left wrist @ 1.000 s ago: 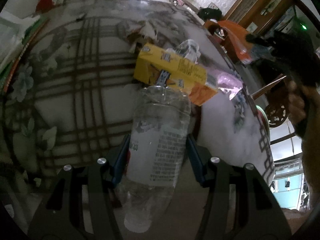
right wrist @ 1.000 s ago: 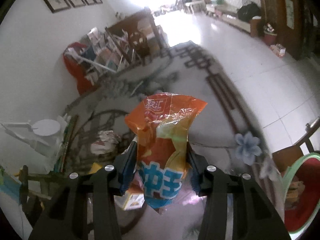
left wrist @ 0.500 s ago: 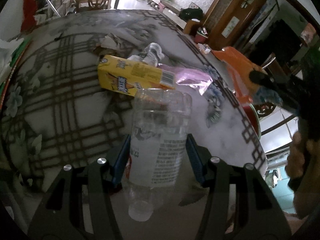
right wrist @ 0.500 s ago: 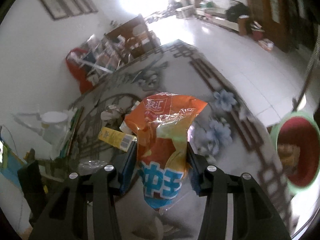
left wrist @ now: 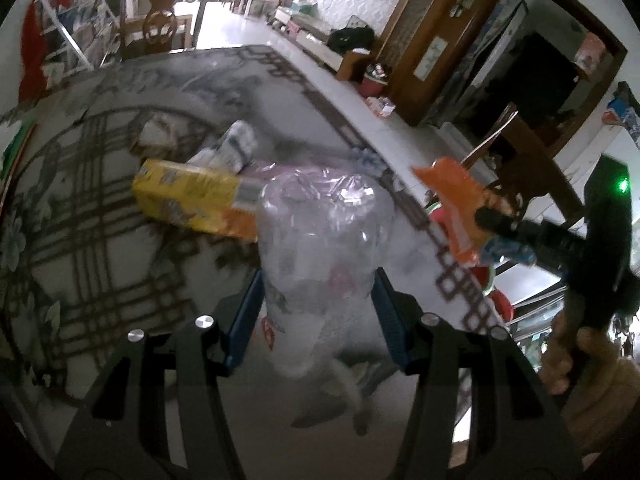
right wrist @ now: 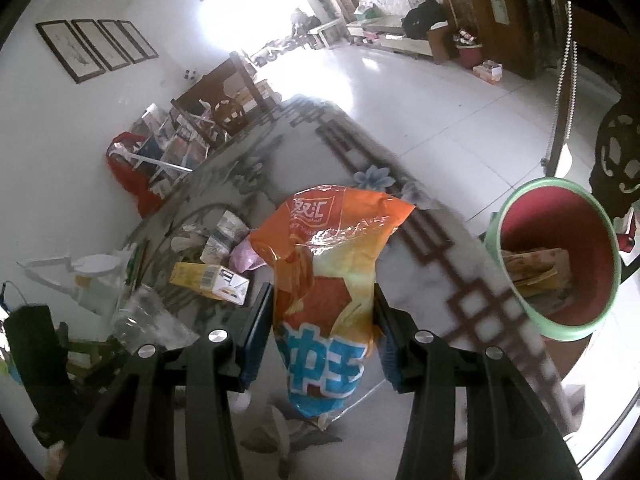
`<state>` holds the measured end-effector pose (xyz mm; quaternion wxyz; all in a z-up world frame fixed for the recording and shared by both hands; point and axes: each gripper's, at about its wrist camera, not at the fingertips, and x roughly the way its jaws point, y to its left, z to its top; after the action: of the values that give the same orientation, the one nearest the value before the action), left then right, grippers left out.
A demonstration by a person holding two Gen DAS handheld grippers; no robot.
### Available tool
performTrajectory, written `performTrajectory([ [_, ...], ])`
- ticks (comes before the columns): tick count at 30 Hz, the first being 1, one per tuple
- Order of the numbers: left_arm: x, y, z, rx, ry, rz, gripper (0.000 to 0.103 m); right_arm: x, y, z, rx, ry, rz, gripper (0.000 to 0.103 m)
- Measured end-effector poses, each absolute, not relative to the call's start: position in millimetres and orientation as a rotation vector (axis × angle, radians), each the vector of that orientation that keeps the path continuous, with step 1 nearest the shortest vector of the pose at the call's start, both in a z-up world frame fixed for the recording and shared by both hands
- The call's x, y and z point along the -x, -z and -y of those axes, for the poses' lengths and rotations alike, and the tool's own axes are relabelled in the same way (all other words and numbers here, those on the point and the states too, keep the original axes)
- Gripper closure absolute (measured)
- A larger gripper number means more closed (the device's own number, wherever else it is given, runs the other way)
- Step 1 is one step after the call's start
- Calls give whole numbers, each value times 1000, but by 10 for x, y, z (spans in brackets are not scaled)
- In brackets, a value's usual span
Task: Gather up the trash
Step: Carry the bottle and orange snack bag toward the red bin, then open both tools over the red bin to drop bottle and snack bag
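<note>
My left gripper [left wrist: 316,320] is shut on a clear plastic bottle [left wrist: 320,240], held up above the patterned table [left wrist: 80,240]. My right gripper [right wrist: 322,320] is shut on an orange and blue snack bag [right wrist: 328,272], near the table's right edge. The same snack bag [left wrist: 456,208] and right gripper show at the right of the left wrist view, carried by a hand [left wrist: 568,352]. A red bin with a green rim [right wrist: 560,264] stands on the floor beside the table and holds some trash. A yellow carton [left wrist: 188,196], a pink wrapper [right wrist: 246,258] and crumpled paper [left wrist: 236,148] lie on the table.
A wooden chair [left wrist: 160,28] and a rack of magazines [right wrist: 172,140] stand past the table's far end. A dark carved chair [right wrist: 616,160] is behind the bin. White tiled floor [right wrist: 420,100] stretches to the right of the table.
Both grippers have moved right toward the table's edge with their loads. The bottle has risen and tilted. The red bin has come into fuller view on the right.
</note>
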<state>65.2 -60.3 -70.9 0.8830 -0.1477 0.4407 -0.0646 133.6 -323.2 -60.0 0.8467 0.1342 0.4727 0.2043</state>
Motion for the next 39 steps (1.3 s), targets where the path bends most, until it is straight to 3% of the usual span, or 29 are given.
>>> performTrajectory([
  [11,-939,419,1156,277,164,-856,52,-1421,563,3753,-283,-407,-969,57],
  [39,-2031,504,3083,206,404,-900,52,-1917,621,5552,-370,-216,-950,56],
])
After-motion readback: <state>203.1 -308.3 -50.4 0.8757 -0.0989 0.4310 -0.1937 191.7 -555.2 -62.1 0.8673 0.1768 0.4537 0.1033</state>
